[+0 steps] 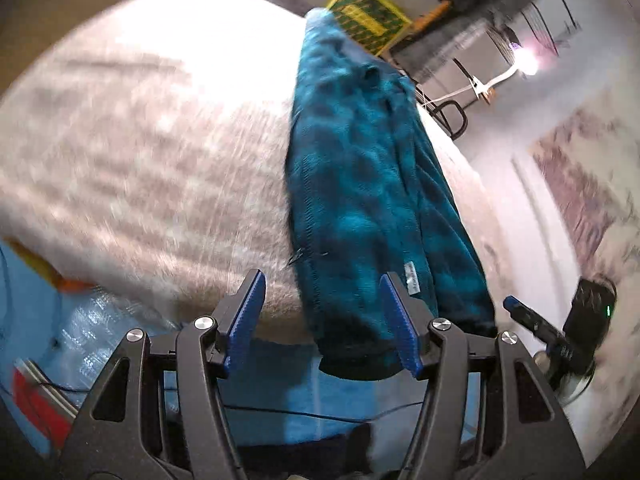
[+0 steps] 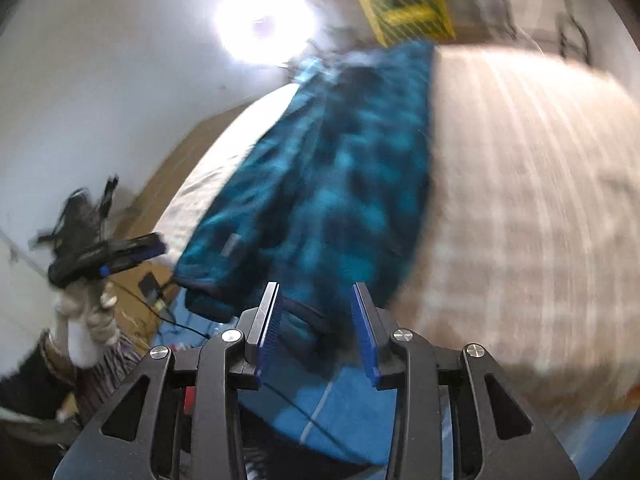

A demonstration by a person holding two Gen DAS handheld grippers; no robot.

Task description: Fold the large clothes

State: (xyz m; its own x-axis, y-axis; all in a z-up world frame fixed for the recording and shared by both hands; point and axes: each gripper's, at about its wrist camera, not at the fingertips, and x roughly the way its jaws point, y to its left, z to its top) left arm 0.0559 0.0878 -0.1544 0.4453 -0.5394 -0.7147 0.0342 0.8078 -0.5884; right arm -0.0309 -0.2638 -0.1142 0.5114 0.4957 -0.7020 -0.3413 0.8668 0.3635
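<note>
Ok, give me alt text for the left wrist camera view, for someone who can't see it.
A teal and black fleece garment lies folded into a long strip on a pale bed, its near end hanging over the edge. The left tongs stand open in front of it, holding nothing. The picture is motion-blurred.

Your left wrist camera looks forward and down along the left gripper [image 1: 322, 320], close above the near edge of the bed [image 1: 140, 152]. Your right wrist camera does the same along the right gripper [image 2: 318, 328]. Both views share the folded teal fleece garment [image 1: 360, 184] running lengthwise away, and the yellow crate [image 2: 408, 10] beyond the bed's far end. Each view catches the other gripper at its edge.
</note>
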